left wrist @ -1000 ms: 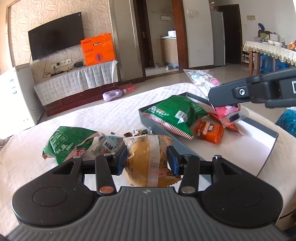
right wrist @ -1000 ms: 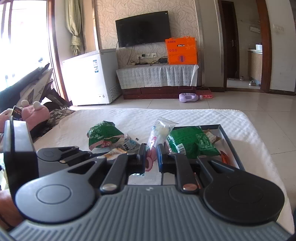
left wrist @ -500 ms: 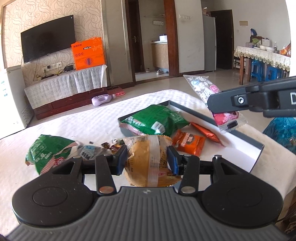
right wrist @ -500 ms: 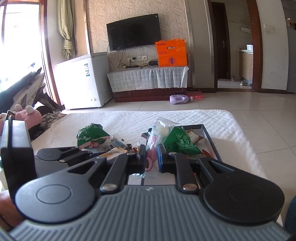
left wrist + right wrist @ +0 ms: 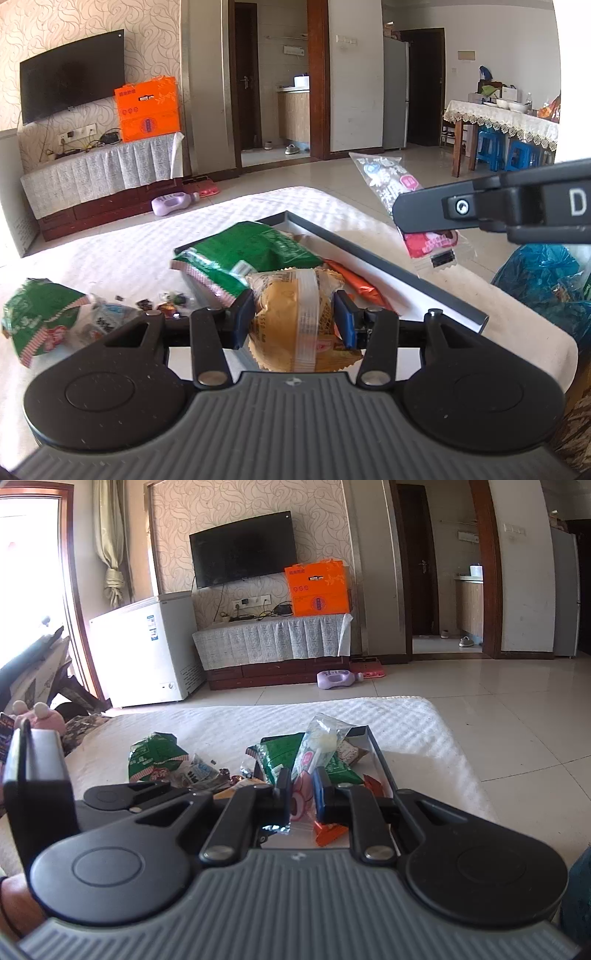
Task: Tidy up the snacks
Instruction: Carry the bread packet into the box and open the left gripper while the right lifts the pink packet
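Note:
My left gripper (image 5: pixel 293 319) is shut on a yellow wrapped bun (image 5: pixel 295 317) and holds it above the near end of the grey tray (image 5: pixel 406 275). My right gripper (image 5: pixel 301 797) is shut on a clear pink-and-white candy packet (image 5: pixel 317 746), which also shows in the left wrist view (image 5: pixel 391 184), held above the tray's right side. In the tray (image 5: pixel 382 760) lie a green snack bag (image 5: pixel 247 254) and orange packets (image 5: pixel 354 282). On the white cloth to the left lie another green bag (image 5: pixel 33 317) and small sweets (image 5: pixel 162 304).
The table has a white cloth (image 5: pixel 122 243). A blue plastic bag (image 5: pixel 543 280) sits off its right edge. Beyond are a TV stand with an orange box (image 5: pixel 319 589), a white freezer (image 5: pixel 147 650) and a purple bottle (image 5: pixel 336 677) on the floor.
The left gripper has swung to the right with the bun, so the tray now lies straight ahead of it. The right gripper has drawn back and up with the packet.

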Available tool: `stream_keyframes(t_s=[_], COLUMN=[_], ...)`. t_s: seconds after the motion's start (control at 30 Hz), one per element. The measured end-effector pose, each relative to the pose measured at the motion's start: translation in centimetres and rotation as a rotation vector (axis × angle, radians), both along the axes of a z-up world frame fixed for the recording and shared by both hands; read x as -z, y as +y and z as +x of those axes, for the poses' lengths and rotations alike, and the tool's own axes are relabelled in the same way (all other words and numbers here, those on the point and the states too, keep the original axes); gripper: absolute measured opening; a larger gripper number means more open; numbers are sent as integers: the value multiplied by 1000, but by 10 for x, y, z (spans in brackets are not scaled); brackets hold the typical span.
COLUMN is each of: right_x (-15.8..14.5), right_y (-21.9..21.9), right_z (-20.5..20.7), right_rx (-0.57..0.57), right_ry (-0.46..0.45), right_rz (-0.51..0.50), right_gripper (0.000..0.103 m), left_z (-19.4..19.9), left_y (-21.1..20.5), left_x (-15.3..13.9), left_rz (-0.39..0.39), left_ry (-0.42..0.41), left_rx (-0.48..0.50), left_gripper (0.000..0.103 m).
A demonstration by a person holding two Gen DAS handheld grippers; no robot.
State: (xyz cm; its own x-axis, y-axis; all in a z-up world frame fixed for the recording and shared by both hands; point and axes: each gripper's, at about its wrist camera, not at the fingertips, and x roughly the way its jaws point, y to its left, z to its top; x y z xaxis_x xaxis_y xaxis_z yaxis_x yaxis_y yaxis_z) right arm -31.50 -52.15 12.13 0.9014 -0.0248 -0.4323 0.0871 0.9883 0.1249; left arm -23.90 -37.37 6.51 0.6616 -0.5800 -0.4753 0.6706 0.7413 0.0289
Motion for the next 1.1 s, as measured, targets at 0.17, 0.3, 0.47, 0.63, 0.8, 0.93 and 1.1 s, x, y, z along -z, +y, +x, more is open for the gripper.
stream_keyframes(t_s=[0.17, 0.3, 0.47, 0.63, 0.8, 0.93, 1.1], right_x=[1, 2, 2, 4, 5, 6, 8], right_y=[-5, -9, -15, -17, -20, -20, -20], right_z=[-1, -2, -2, -2, -3, -1, 0], right_rx=[10, 18, 30, 31, 35, 33, 25], right_ry=[-1, 0, 4, 13, 18, 25, 34], right_rz=[5, 6, 11, 12, 16, 20, 19], right_gripper=[16, 16, 16, 16, 16, 16, 16], left_z=[3, 9, 19, 25, 30, 32, 30], left_y=[-18, -32, -48, -57, -64, -64, -61], left_x=[10, 20, 31, 38, 44, 45, 44], left_rz=[-1, 9, 22, 26, 36, 38, 41], left_ry=[16, 32, 49, 64, 71, 72, 54], left_rx=[17, 29, 38, 42, 38, 23, 16], left_gripper=[52, 52, 52, 52, 53, 56, 70])
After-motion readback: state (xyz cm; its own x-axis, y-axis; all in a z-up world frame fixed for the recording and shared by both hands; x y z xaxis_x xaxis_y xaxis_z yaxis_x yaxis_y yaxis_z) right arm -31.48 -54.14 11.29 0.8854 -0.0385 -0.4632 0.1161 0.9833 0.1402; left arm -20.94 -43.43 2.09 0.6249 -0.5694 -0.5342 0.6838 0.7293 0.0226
